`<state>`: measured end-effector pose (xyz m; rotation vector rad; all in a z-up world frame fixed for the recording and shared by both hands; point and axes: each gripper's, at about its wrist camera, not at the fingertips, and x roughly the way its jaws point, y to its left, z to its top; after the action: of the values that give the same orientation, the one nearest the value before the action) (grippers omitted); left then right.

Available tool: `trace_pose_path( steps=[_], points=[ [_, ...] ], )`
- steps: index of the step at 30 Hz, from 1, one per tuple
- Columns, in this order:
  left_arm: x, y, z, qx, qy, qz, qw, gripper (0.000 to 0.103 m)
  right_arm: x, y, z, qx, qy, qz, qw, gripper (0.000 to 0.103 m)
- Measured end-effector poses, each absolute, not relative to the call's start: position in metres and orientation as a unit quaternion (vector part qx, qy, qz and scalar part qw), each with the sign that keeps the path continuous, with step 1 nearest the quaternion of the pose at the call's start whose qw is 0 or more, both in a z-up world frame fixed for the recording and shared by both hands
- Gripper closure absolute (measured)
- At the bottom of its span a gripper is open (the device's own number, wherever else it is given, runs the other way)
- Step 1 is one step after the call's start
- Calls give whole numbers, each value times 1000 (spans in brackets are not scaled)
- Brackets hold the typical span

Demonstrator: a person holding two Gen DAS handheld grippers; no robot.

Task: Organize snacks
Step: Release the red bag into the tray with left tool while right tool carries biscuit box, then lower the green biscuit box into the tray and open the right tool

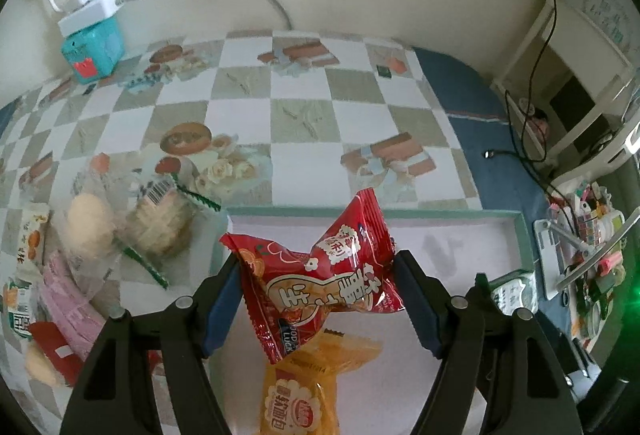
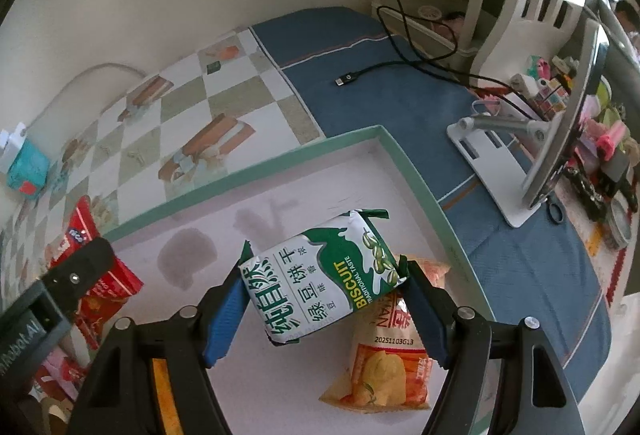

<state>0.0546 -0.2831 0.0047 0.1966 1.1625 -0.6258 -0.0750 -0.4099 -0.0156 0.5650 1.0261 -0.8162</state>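
My left gripper (image 1: 318,267) is shut on a red snack packet (image 1: 320,283), held above the white floor of a green-rimmed box (image 1: 376,213). Below the packet a yellow bread packet (image 1: 304,391) lies in the box. My right gripper (image 2: 322,283) is shut on a green-and-white biscuit packet (image 2: 324,283), also over the green-rimmed box (image 2: 404,171). Under it an orange chip packet (image 2: 384,367) rests on the box floor. The left gripper (image 2: 76,271) with its red snack packet (image 2: 104,287) shows at the left edge of the right wrist view.
Several loose snacks (image 1: 152,219) lie on the checkered tablecloth (image 1: 280,115) left of the box. A teal box with a white power strip (image 1: 92,35) stands at the back left. A black cable (image 2: 400,67), a tablet stand (image 2: 500,155) and desk clutter (image 1: 588,255) are to the right.
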Motion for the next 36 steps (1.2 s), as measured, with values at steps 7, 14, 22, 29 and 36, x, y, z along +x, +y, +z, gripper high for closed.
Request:
trace_pose_path(
  steps=[7, 14, 22, 29, 36],
  points=[
    [54, -278, 3, 86, 545, -288, 783, 26, -72, -404, -12, 253, 472, -366, 761, 26],
    [54, -277, 3, 79, 558, -290, 773, 25, -68, -400, -8, 243, 475, -363, 764, 26],
    [57, -269, 10, 93, 565, -265, 776, 22, -66, -396, -5, 236, 478, -359, 766, 25],
    [65, -258, 16, 110, 560, -234, 787, 21, -64, -393, -1, 230, 480, -356, 768, 25],
    [73, -246, 18, 123, 559, -204, 794, 14, -60, -387, 3, 221, 483, -349, 772, 25]
  ],
)
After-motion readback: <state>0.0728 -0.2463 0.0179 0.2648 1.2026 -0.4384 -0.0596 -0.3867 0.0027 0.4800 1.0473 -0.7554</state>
